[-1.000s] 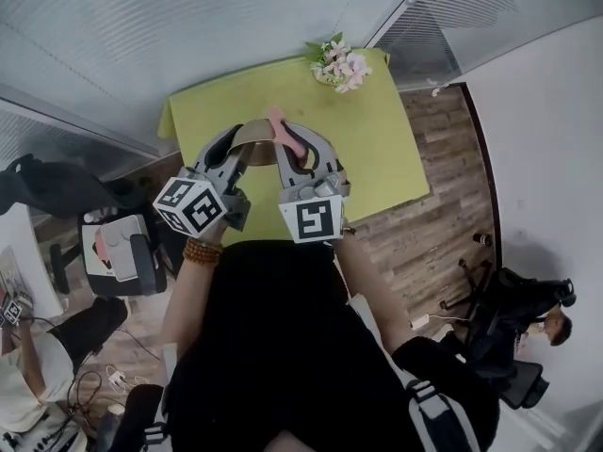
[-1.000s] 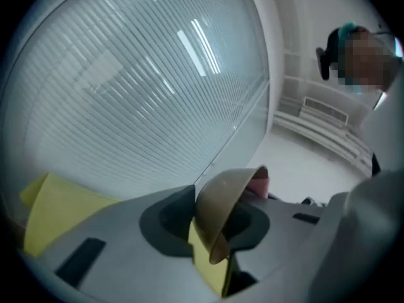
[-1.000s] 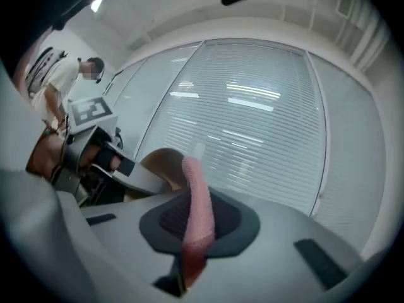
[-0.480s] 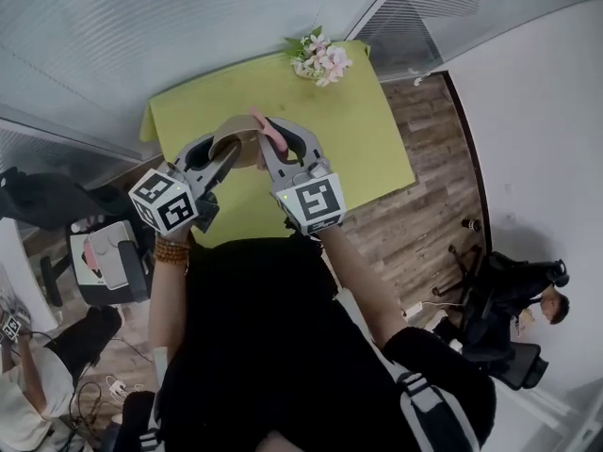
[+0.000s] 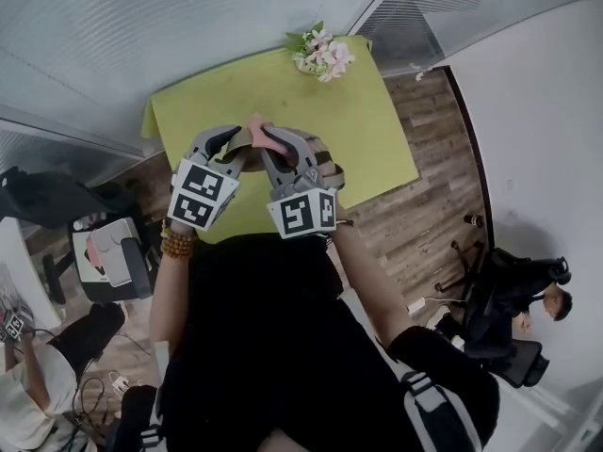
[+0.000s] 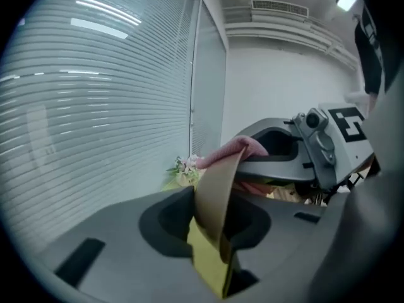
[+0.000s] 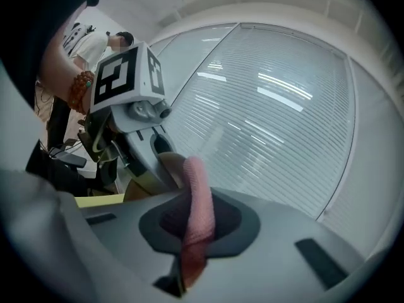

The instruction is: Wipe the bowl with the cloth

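Above the green table [image 5: 367, 149] my left gripper [image 5: 234, 147] holds a tan bowl [image 5: 243, 137] by its rim. In the left gripper view the bowl wall [image 6: 213, 194] stands edge-on between the jaws, which have just been closing on it. My right gripper [image 5: 273, 144] is shut on a pink cloth [image 5: 267, 136], a strip [image 7: 197, 213] of which runs up out of its jaws. The cloth [image 6: 232, 150] lies over the bowl's top rim. In the right gripper view the bowl [image 7: 169, 165] shows just behind the cloth, with the left gripper [image 7: 136, 115] beyond it.
A bunch of flowers [image 5: 320, 55] stands at the table's far edge. Window blinds [image 5: 141, 26] run behind the table. A chair with a grey box [image 5: 113, 257] is at the left, a seated person [image 5: 33, 384] lower left, and another person [image 5: 546, 304] on a chair at the right.
Both grippers have sunk a little toward the table. The left gripper has rolled, so its marker cube now faces up. Bowl and cloth stay together between the two grippers.
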Demonstrator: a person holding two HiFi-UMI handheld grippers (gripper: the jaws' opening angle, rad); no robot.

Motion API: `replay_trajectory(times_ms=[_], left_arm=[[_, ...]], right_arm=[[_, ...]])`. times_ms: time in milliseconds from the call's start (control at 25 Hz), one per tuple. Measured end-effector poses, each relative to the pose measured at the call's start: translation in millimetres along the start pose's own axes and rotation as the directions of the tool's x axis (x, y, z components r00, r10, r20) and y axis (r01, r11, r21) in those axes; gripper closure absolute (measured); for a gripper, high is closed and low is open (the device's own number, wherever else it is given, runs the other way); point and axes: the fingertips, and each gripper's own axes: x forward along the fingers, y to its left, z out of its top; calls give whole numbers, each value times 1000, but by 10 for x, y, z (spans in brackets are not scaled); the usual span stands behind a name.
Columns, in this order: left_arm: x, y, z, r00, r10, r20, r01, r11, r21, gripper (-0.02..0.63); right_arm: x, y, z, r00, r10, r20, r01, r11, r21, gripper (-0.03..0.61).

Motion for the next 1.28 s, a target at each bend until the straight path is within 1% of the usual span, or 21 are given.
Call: replay_trajectory(times_ms=[120,200,320,480,560,680,800,920,1000,1080,1120,1200,1240,1280], left_arm=[[56,-22,-17,1000,-6,-30,7,1000,27,520],[79,-26,-34,998,-9,-62,13,997,72,522],[67,-32,-114,992,24,-121,-5,988,155,522],[140,-38,-152,987,53,-153,-23,981,191,522],[152,-45,-199,983,62,-171,-23,975,221,520],[133,-76,-237,982,87,-166,-40,962,272,518],[149,-49,-191,982,120,-149,-69,948,312,514],[161,-84,-204,981,132,-144,-76,937,342,514],[154,-111,-261,980,132,-149,-76,939,335,514],[142,-98,-250,982,132,-138,-87,952,295,516],[121,-82,-211,985,128,-118,-95,964,249,528],[58,-32,-95,993,106,-52,-100,990,101,545],[25,-1,-33,995,97,-11,-97,995,28,545],[-6,32,24,995,94,31,-93,995,-28,545]], right_arm=[[-7,-15,-46,1000,-28,-2,28,1000,-10,551],[0,-18,-60,999,-41,-3,41,999,-29,551],[4,35,-75,999,-37,-13,36,999,-37,552],[14,25,-137,999,-45,-29,43,998,-55,551],[15,66,-167,999,-43,-33,41,997,-61,551],[-32,125,-183,998,-45,-37,43,998,-46,551],[-16,72,-167,998,-63,-31,62,997,-42,551],[-42,79,-178,997,-75,-30,73,996,-48,551],[-65,137,-200,997,-70,-35,68,996,-54,551],[-66,123,-219,996,-79,-40,78,996,-33,551],[-69,85,-223,995,-92,-37,92,996,-1,551],[-79,-17,-222,992,-128,-13,129,986,107,551],[-78,-69,-222,990,-144,4,141,974,178,552],[-71,-118,-221,988,-156,24,145,957,252,554]])
